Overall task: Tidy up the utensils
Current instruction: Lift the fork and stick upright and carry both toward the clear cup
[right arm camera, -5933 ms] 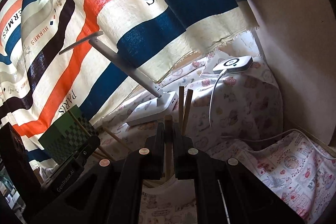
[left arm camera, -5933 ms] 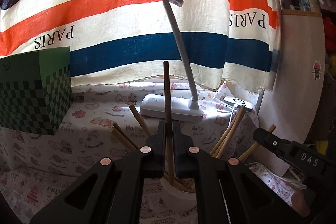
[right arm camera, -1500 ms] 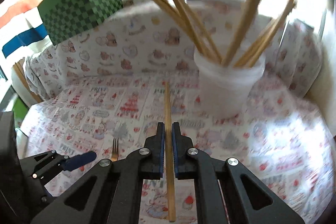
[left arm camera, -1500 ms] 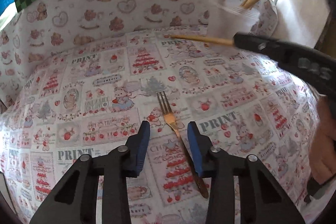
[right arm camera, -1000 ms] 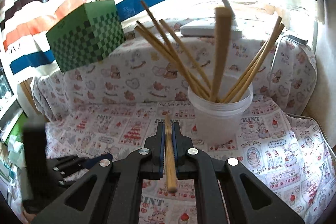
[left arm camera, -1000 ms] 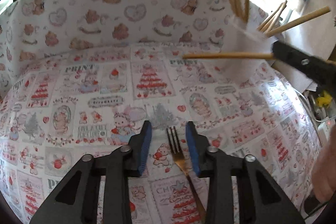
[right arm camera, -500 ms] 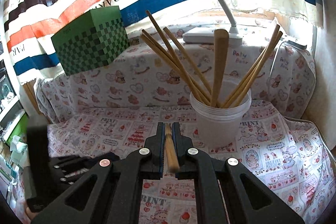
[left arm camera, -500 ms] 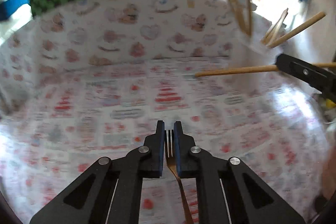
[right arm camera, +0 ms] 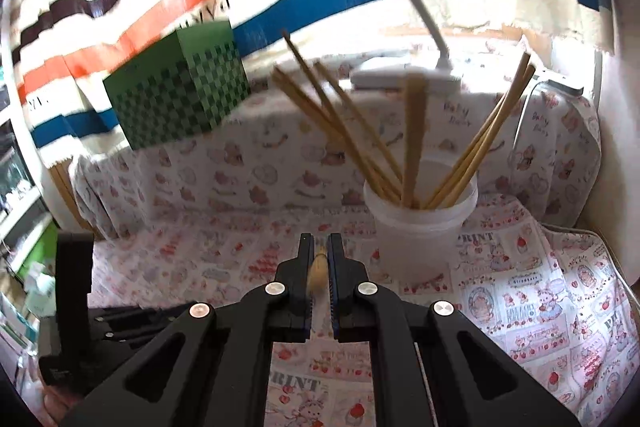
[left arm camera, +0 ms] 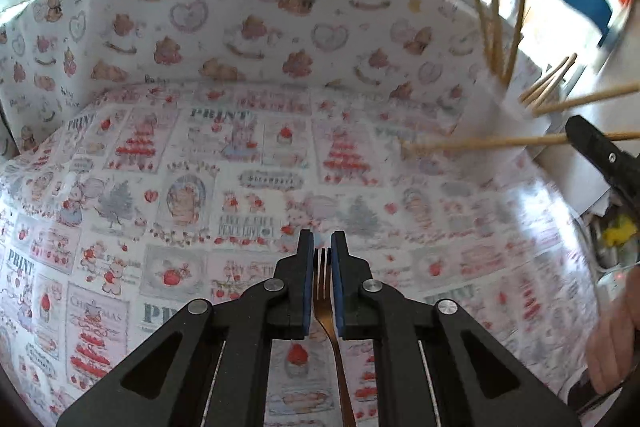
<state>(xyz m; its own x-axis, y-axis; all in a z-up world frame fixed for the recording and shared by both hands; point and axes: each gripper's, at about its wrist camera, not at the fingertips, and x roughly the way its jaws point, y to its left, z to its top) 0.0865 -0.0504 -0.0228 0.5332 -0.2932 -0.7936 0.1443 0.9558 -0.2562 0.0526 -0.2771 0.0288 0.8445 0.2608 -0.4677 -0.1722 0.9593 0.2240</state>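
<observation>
My left tongs point(left arm camera: 321, 259) clench a fork point(left arm camera: 326, 291) above the surface point(left arm camera: 200, 187), whose cloth reads "PRINT". My right tongs point(right arm camera: 318, 259) pinch one chopstick point(right arm camera: 317, 273) near the cup point(right arm camera: 420, 227) of chopsticks; its cloth reads "Baby Bear".

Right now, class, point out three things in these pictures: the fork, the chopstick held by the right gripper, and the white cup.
fork point(left arm camera: 322, 267): left wrist view, on its tines.
chopstick point(left arm camera: 480, 143): left wrist view, mid-shaft.
white cup point(right arm camera: 420, 231): right wrist view, front wall.
</observation>
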